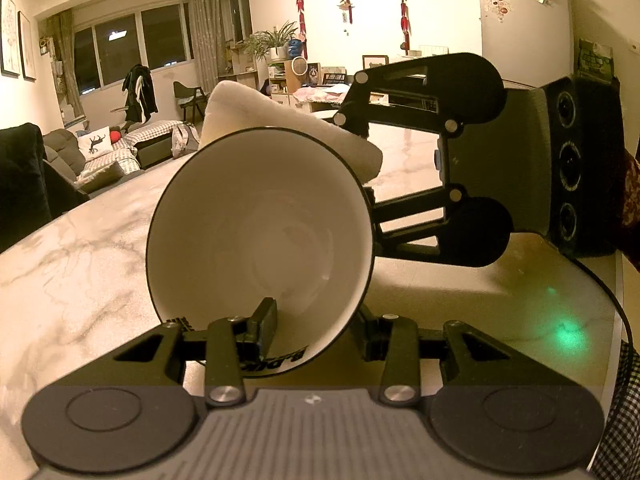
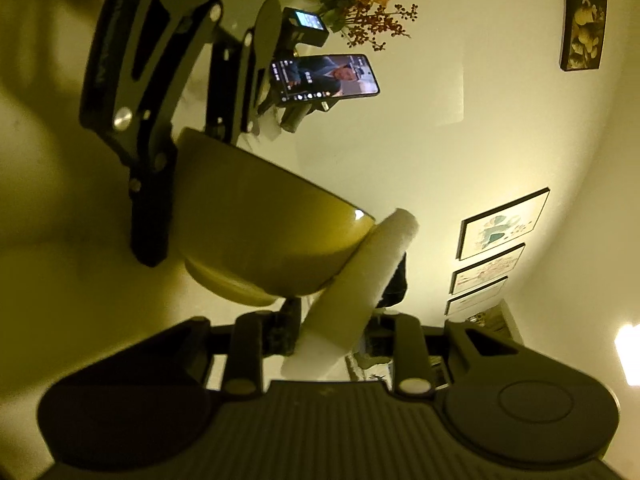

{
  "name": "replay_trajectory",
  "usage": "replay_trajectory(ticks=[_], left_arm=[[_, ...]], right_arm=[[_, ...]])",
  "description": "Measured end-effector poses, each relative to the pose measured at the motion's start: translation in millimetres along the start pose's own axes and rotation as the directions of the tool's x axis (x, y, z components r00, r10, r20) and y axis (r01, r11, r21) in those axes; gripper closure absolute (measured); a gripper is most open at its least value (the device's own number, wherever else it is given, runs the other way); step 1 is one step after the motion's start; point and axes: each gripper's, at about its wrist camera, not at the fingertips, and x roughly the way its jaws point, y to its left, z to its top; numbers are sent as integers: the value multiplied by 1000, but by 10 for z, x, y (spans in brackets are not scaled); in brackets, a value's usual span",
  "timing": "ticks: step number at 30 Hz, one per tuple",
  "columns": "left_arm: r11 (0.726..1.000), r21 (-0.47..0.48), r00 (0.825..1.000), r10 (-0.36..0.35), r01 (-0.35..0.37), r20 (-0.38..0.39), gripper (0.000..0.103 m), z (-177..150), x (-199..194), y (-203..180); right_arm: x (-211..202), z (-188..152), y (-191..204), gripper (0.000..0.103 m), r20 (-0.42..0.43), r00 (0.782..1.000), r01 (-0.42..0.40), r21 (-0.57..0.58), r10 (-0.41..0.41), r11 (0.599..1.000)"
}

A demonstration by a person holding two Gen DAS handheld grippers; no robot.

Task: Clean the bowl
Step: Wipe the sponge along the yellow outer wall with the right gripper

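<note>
My left gripper point(image 1: 316, 328) holds a white bowl point(image 1: 260, 220) tipped on its side, mouth toward the left wrist camera. One finger point(image 1: 262, 320) is inside the rim and the other is outside. My right gripper point(image 1: 362, 160) comes in from the right, shut on a white sponge point(image 1: 248, 108) that sticks up behind the bowl's upper rim. In the right wrist view the sponge point(image 2: 352, 288) runs up between the right gripper's point(image 2: 340, 312) fingers and leans on the bowl's outer wall point(image 2: 260, 232). The left gripper point(image 2: 188, 152) clamps the bowl's rim from the upper left.
A marble table point(image 1: 80, 260) spreads below the bowl. A phone on a stand point(image 2: 326, 76) and a bunch of dried flowers point(image 2: 372, 12) stand behind the bowl. A sofa point(image 1: 100, 152) lies beyond the table's far left edge. A checked sleeve point(image 1: 624, 400) shows at the right.
</note>
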Motion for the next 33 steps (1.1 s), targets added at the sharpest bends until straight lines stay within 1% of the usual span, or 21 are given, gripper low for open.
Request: replay_trajectory(ticks=[5,8,13,20,22,25,27,33], left_arm=[[1000,12,1000,8,-8,1,63,-1,-6,-31],[1000,12,1000,8,-8,1,63,-11,2,-39],[1000,8,1000,5,-5,0,63,-21,9,-28],[1000,4,1000,2,-2,0,63,-9,32,10],[1000,3,1000,2,-2,0,63,-11,31,16],[1000,2,1000,1,-1,0,63,-17,21,16],[1000,-1,1000,-1,1,0,63,32,-32,95],[1000,1,1000,1,-1,0,63,5,7,44]], right_arm=[[61,-44,40,72,-49,997,-61,0,61,998],[76,-48,38,72,-54,996,-68,13,68,998],[73,-43,41,72,-47,997,-63,10,63,998],[26,11,-5,72,2,1000,7,10,-7,1000],[28,14,6,72,0,1000,12,-5,-12,1000],[36,3,18,72,-6,1000,0,-10,0,1000],[44,-6,28,72,-14,1000,-10,-15,9,1000],[80,-34,71,72,-50,998,-50,-31,49,998]])
